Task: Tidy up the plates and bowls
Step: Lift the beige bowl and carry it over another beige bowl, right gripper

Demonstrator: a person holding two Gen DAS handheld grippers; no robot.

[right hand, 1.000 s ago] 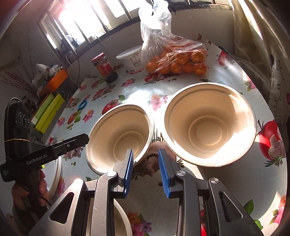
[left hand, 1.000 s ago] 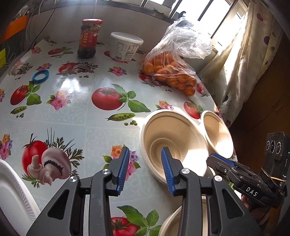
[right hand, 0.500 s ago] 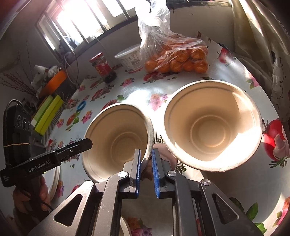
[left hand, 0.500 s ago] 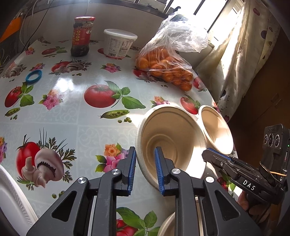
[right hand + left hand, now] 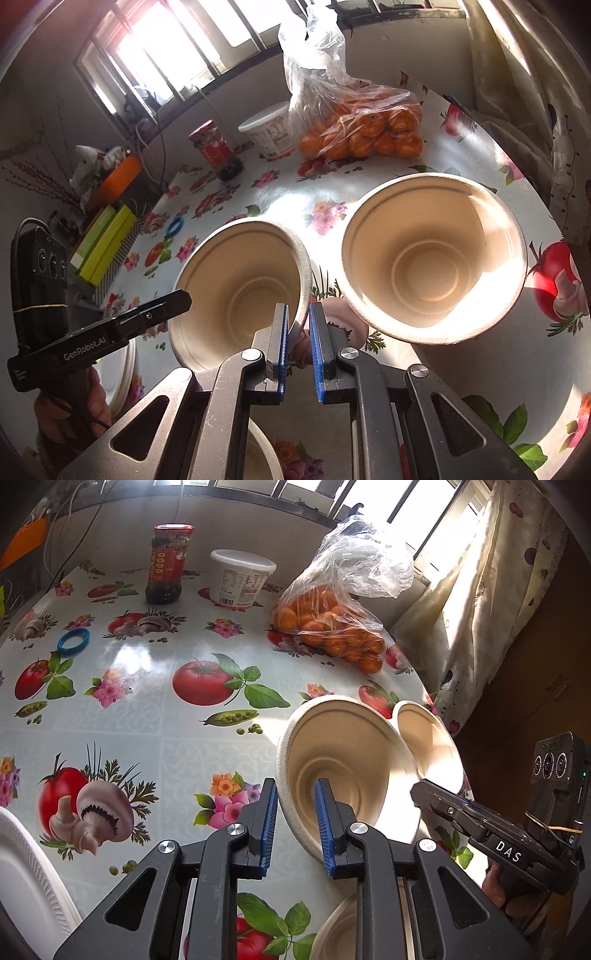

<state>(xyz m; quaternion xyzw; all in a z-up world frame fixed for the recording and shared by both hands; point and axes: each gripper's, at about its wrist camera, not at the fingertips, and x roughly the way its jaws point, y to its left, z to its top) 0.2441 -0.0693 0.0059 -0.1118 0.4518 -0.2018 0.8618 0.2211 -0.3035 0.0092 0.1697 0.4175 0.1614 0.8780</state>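
Observation:
Two beige paper bowls are in play. My right gripper (image 5: 297,325) is shut on the right rim of the nearer bowl (image 5: 236,291), which is tilted and raised. In the left wrist view, my left gripper (image 5: 295,812) straddles that bowl's (image 5: 347,764) left rim with its jaws apart; whether the pads touch it I cannot tell. The second bowl (image 5: 432,258) stands on the table to the right; it also shows in the left wrist view (image 5: 428,738). A third bowl's rim (image 5: 332,938) sits below the grippers. White plates (image 5: 26,882) lie at the left.
On the flowered tablecloth (image 5: 147,701) stand a bag of oranges (image 5: 332,627), a white tub (image 5: 242,578), a dark jar (image 5: 166,565) and a blue ring (image 5: 73,641). The table edge and a curtain (image 5: 487,602) are at the right. Yellow-green boxes (image 5: 103,243) lie beyond the table's left.
My right gripper closed on the nearer bowl's rim and tipped it up. My left gripper narrowed, then opened a little, and now straddles the bowl's left rim.

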